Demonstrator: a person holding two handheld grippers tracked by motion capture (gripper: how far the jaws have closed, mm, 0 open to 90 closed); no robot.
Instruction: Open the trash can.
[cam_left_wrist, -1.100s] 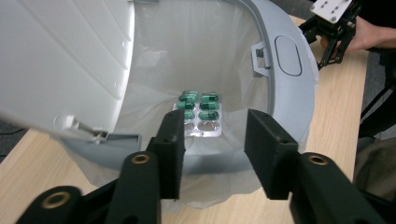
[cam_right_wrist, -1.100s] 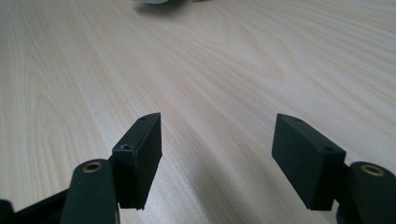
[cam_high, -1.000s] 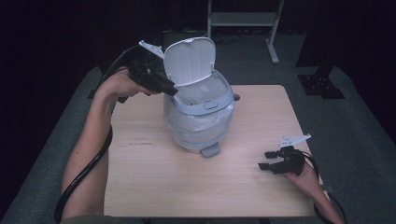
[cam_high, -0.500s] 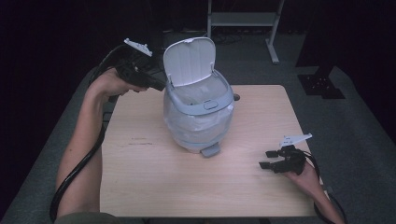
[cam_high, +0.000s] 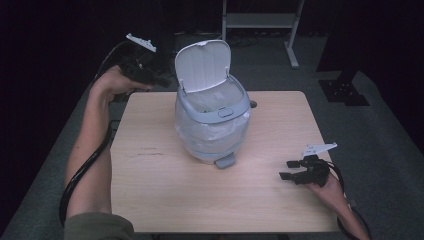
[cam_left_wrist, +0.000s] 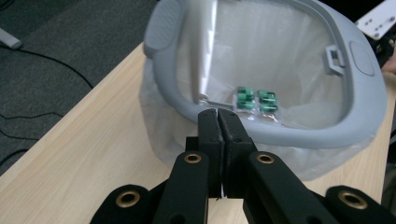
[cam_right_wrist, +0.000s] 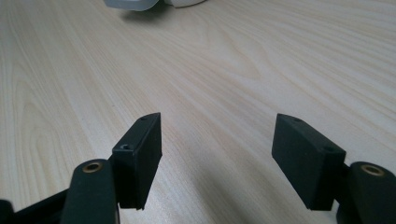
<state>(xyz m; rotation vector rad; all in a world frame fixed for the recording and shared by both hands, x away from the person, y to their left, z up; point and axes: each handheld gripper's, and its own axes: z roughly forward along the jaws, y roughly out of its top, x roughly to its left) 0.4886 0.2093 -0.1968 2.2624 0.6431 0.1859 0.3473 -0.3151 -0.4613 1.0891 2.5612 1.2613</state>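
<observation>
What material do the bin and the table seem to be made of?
Bin: probably plastic, with a smooth matt grey rim and a thin, wrinkled, translucent liner inside. Table: light wood or wood-look laminate, matt, with visible grain lines.

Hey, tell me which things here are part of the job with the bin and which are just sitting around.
Part of the job:
- pedal bin, lid up
- white liner bag
- green blister pack inside it
- left tongs, shut and empty

Just around:
- right tongs, open above the table
- metal stand behind
</observation>
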